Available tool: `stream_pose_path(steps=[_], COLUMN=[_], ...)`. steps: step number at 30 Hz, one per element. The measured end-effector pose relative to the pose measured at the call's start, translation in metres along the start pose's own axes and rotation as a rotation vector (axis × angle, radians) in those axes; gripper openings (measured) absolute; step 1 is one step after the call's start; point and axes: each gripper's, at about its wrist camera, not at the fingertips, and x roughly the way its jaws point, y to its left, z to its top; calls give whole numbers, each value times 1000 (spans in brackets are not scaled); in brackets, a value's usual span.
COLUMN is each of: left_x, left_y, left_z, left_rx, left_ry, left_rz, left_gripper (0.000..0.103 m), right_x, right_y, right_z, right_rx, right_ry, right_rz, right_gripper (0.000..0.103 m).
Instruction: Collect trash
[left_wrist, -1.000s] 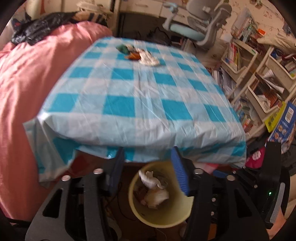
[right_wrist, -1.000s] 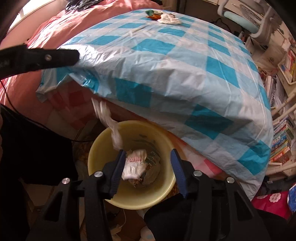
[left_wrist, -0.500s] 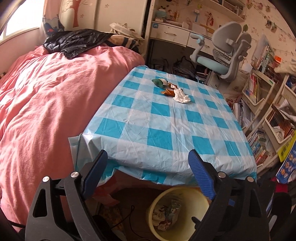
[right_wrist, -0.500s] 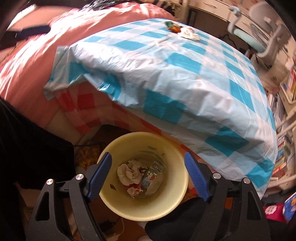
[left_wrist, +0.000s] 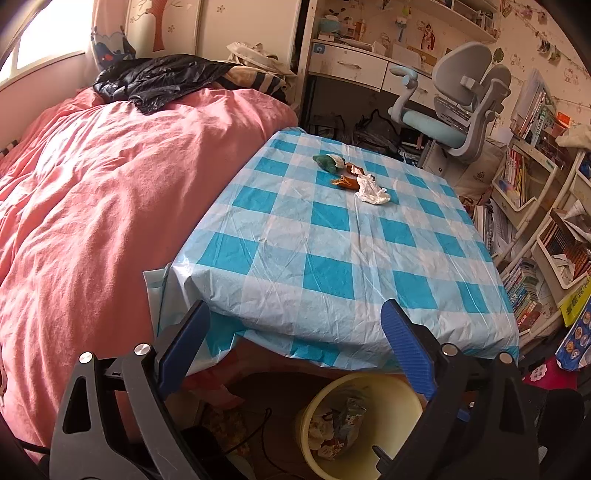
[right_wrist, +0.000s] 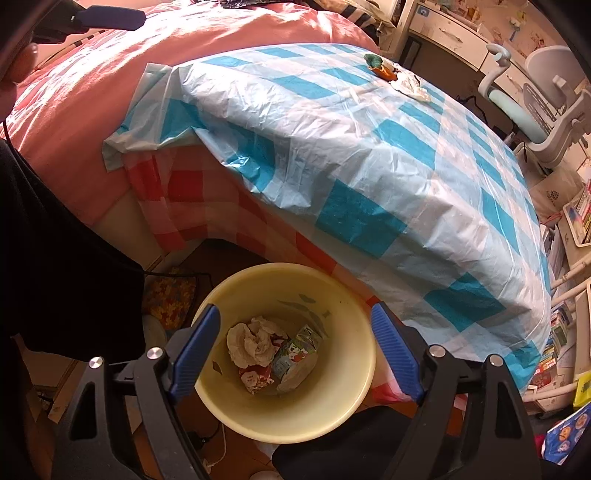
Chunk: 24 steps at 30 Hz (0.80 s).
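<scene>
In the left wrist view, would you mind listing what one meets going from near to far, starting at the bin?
Yellow bin → near edge of the checked tablecloth → white crumpled tissue → orange wrapper → green wrapper → desk.

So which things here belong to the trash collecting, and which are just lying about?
Part of the job:
- yellow bin, with crumpled paper and a carton inside
- white tissue, orange wrapper and green wrapper on the checked tablecloth
- left gripper and right gripper, jaws open and empty

Lying about:
- pink duvet
- black jacket
- desk chair
- bookshelves
</scene>
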Motion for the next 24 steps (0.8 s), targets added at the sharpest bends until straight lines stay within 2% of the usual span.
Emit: stream_pose_path(steps=[12,24], left_x=[6,4], left_y=[-1,-4], left_z=[0,0], left_rx=[1,14], left_ry=[22,17], left_rz=[29,18], left_gripper=[90,90], right_x=[0,1], right_y=[1,6], right_z=[2,2], right_rx=[-4,-12], right_ry=[-12,-11], right_rz=[-2,-5], right_gripper=[82,82])
